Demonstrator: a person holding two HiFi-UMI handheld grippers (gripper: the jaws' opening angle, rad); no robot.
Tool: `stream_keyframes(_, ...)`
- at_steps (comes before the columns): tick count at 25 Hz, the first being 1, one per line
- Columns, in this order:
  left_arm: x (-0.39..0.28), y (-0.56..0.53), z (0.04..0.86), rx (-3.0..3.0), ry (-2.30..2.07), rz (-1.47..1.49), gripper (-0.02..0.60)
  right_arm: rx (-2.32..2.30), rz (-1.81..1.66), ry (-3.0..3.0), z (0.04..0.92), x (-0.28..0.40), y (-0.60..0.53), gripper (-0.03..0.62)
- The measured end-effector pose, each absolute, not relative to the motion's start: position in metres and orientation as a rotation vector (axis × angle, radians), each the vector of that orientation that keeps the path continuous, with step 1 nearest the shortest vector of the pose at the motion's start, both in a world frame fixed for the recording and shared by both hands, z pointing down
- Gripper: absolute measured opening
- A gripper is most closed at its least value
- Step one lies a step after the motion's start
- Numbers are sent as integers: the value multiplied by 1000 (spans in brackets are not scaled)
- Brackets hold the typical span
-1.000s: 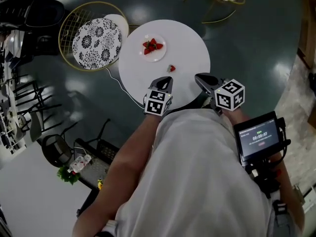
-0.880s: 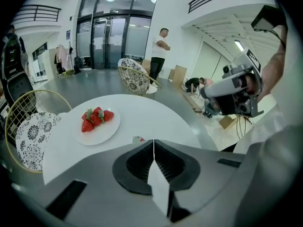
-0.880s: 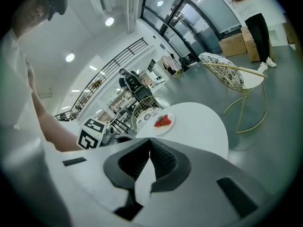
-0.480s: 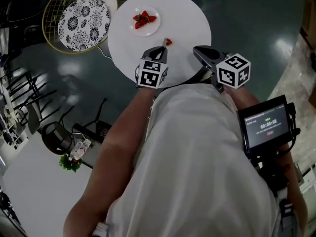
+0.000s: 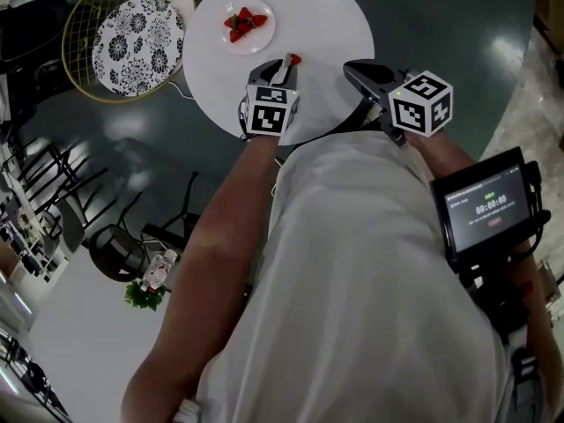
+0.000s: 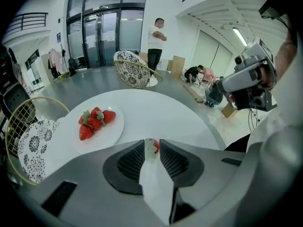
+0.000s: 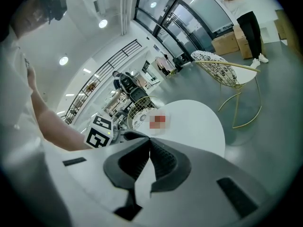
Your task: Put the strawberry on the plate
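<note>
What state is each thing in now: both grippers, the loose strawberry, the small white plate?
Left gripper: open, jaws have just been opening, loose red strawberry between their tips, apparently not squeezed.
Right gripper: shut, nothing between its jaws.
Loose strawberry: resting on the round white table, not yet plated.
Small round white plate: on the table, holding a cluster of red strawberries.

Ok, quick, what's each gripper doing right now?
Left gripper: open, jaws have just been opening, strawberry between them but not gripped.
Right gripper: shut, empty.
</note>
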State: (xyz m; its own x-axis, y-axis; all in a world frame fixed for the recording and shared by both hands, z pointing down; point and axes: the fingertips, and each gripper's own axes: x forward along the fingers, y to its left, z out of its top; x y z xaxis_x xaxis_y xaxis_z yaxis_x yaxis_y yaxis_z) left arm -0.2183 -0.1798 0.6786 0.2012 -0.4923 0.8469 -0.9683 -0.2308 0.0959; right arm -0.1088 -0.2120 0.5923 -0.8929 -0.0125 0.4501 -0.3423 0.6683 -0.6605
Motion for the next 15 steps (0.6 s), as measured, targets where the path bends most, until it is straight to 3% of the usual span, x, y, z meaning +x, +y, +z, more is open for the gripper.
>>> stream_keyframes(10,-220,-170,701,1821,-1306,1018,141,344,1119,-2470,596,-99,-194,8)
stream_keyframes(15,-215,-174,704,1847,-1277,1035,143,396,1133,-2465,598,-90,-192,8)
